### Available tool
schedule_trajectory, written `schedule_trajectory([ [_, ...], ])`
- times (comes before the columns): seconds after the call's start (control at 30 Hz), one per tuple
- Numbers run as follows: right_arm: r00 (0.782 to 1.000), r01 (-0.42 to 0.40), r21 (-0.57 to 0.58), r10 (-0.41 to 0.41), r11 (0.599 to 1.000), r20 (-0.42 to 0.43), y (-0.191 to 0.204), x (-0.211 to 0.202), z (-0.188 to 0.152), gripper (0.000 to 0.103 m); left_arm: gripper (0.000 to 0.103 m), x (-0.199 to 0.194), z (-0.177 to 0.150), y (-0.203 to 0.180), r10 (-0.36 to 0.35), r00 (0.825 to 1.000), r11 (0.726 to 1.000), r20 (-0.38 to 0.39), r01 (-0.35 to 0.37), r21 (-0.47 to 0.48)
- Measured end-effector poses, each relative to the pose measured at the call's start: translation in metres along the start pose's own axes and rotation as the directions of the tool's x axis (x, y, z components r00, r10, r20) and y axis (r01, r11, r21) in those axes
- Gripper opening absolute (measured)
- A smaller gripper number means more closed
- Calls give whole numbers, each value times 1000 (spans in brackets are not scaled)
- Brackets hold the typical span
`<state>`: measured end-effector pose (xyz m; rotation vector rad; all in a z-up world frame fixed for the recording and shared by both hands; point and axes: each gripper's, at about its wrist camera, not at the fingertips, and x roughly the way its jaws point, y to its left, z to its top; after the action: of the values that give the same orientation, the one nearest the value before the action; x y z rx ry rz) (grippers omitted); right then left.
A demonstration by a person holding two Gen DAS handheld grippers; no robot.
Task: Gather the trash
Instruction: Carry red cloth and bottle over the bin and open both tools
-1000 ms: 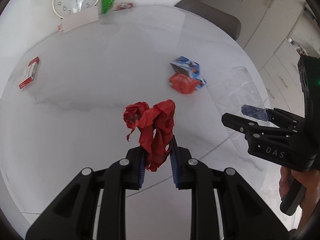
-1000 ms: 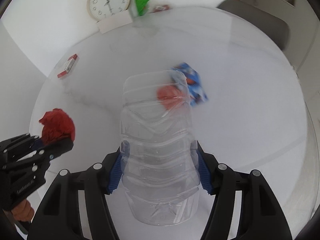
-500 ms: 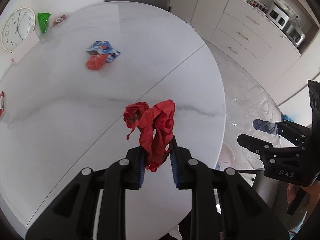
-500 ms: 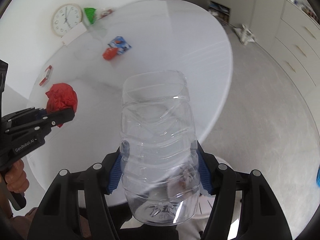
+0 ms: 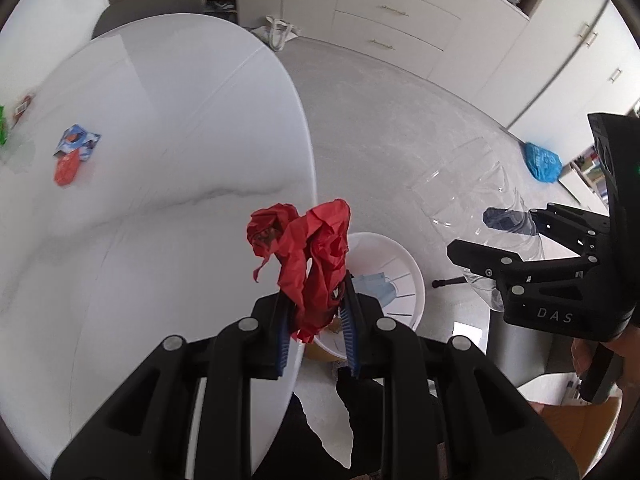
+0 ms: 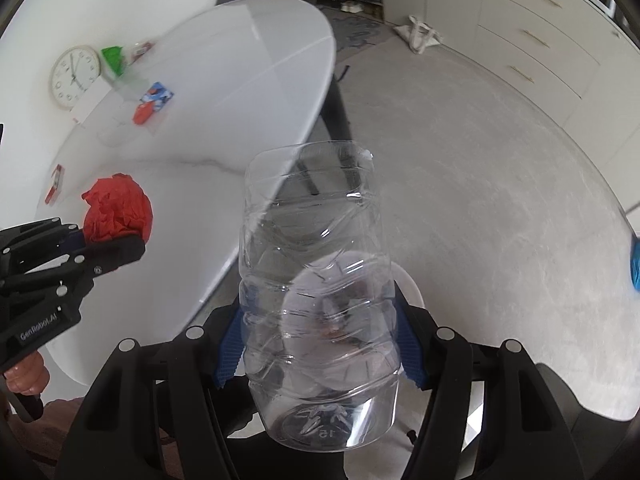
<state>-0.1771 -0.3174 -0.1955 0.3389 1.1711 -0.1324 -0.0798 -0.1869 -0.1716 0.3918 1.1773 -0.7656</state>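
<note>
My left gripper (image 5: 314, 300) is shut on a crumpled red paper (image 5: 308, 248) and hangs past the edge of the white round table (image 5: 160, 168), above a white bin (image 5: 396, 256) on the floor. The bin holds a blue face mask (image 5: 378, 286). My right gripper (image 6: 318, 344) is shut on a clear plastic bottle (image 6: 316, 280), base toward the camera; the white bin (image 6: 412, 286) shows through and behind it. In the left wrist view the right gripper (image 5: 516, 236) and bottle (image 5: 476, 204) are at the right. The right wrist view has the left gripper (image 6: 100, 244) with the red paper (image 6: 118, 210) at the left.
On the table lie a blue wrapper (image 5: 78, 142), a red packet (image 5: 66, 170), a small red-and-white box (image 6: 54, 184), a green bag (image 6: 112, 58) and a clock (image 6: 74, 76). White cabinets (image 5: 420, 24) line the far wall. A blue bag (image 5: 542, 162) and a white tote (image 6: 420, 34) lie on the grey floor.
Both grippers have swung off the tabletop, past its edge, to above the floor and the white bin, keeping their loads. The table has slid to the left of both views.
</note>
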Motion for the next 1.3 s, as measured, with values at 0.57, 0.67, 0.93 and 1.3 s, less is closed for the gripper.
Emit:
schedule_trajectory([
  [0.57,1000,28,87,-28,996,-4,-60,-6,-22,64,36,54,16,-63,-79,991,990,-112,91,109],
  [0.67,1000,27,94,-27,995,-2,-64,-5,-24,64,70,56,15,-67,-76,990,991,-116,88,100],
  [0.93,1000,27,105,-27,994,-8,-61,1,-26,64,91,44,9,-63,-40,995,993,-96,51,110],
  [1.3,998,58,94,-54,994,-40,-43,24,-29,95,92,23,5,-19,58,998,998,-35,-59,-13],
])
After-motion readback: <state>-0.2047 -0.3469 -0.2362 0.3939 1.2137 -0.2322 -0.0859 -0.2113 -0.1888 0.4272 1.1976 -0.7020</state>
